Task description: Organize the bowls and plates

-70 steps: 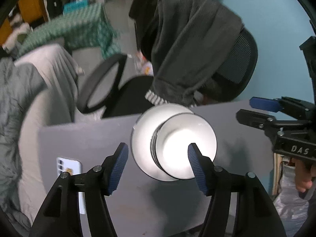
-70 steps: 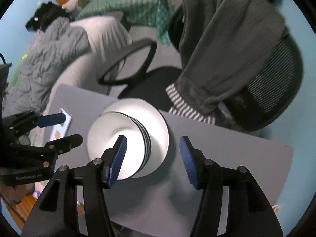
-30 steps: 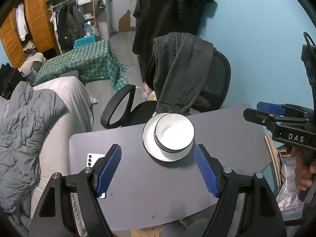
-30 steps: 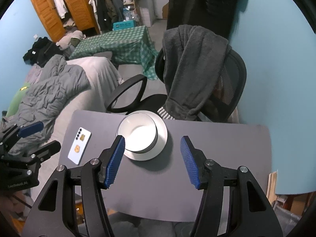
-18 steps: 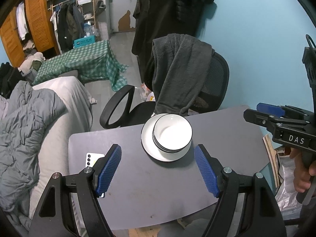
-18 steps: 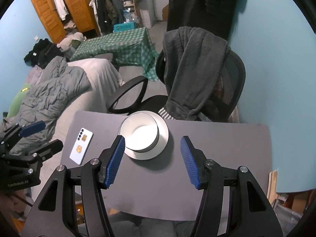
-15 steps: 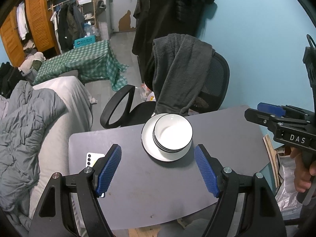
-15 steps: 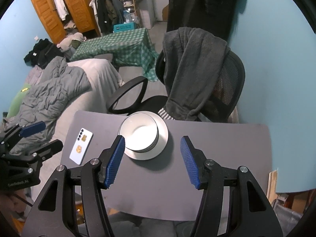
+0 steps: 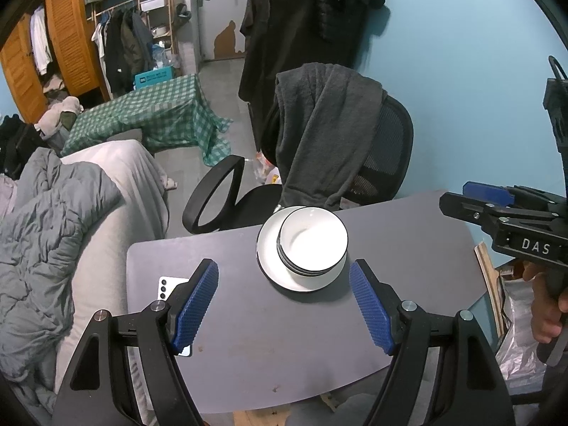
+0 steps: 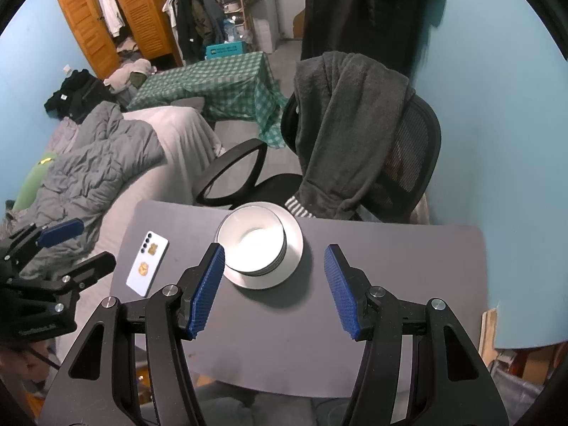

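Note:
A stack of white bowls with dark rims (image 9: 312, 243) sits on a white plate (image 9: 267, 259) near the far edge of the grey table (image 9: 284, 337). It also shows in the right wrist view: bowls (image 10: 251, 245) on the plate (image 10: 294, 252). My left gripper (image 9: 284, 305) is open and empty, held high above the table in front of the stack. My right gripper (image 10: 275, 284) is open and empty, also high above the table. The right gripper shows at the right of the left wrist view (image 9: 497, 209); the left gripper shows at the left of the right wrist view (image 10: 64, 248).
A white phone (image 10: 147, 262) lies on the table's left part. A black office chair with a grey garment over it (image 9: 330, 142) stands behind the table. A bed with a grey quilt (image 9: 53, 230) is on the left. A blue wall is on the right.
Over the last two seconds both grippers rose and drew back from the bowl stack. In the last half second nothing has visibly moved.

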Available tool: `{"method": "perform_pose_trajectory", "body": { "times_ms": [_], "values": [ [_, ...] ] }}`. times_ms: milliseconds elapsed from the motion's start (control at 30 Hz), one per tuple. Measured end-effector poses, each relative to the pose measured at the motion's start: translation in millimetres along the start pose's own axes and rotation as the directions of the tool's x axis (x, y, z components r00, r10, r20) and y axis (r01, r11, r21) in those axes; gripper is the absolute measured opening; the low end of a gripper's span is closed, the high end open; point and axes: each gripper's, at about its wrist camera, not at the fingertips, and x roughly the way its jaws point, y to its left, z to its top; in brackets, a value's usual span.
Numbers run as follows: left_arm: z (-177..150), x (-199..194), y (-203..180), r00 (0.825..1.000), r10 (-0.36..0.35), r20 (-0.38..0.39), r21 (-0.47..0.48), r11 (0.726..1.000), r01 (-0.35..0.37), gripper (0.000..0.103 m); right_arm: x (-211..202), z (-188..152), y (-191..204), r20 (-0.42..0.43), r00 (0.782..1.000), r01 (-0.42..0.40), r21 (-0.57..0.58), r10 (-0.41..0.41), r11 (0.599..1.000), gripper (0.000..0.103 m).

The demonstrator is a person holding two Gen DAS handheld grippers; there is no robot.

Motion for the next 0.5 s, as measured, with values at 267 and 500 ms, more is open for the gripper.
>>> {"method": "perform_pose_trajectory", "body": {
  "times_ms": [267, 500],
  "values": [
    [1.3, -2.8, 0.3, 0.999, 0.032, 0.011, 0.001, 0.999, -0.032, 0.078, -1.1, 0.6, 0.3, 0.001, 1.000, -0.001, 0.001, 0.001, 1.000, 0.057],
    [0.0, -3.7, 2.3, 0.999, 0.048, -0.003, 0.007, 0.999, -0.048, 0.078, -1.0, 2.4, 1.5, 0.002, 1.000, 0.000, 0.001, 0.000, 1.000, 0.057]
  ]
}}
